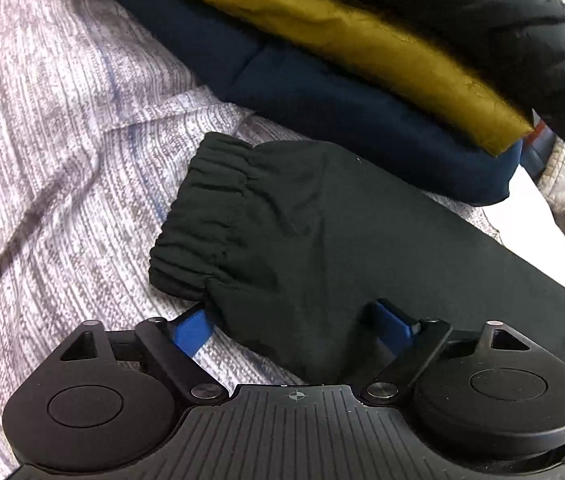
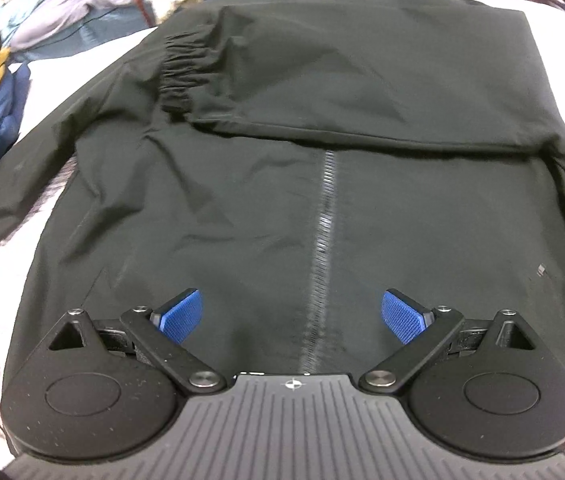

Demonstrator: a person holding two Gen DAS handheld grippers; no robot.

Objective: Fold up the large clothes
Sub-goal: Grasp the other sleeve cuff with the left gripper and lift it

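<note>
Grey-striped bedsheet (image 1: pixel 62 140) under black zip-front jacket (image 2: pixel 282 200): our left gripper (image 1: pixel 296 320), jaws apart, straddles its elastic-cuffed sleeve (image 1: pixel 266 216); right gripper (image 2: pixel 292 316) wide open. Grab near cuff, fold w/ sleeve across chest.

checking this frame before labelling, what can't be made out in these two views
- Left wrist view: the black sleeve lies over the left gripper, hiding the fingertips and whether they pinch it.
- Left wrist view: the folded stack is cut off by the top edge.
- Right wrist view: the jacket collar is blurred at the top edge.
- Right wrist view: the zipper is smeared by blur.
</note>
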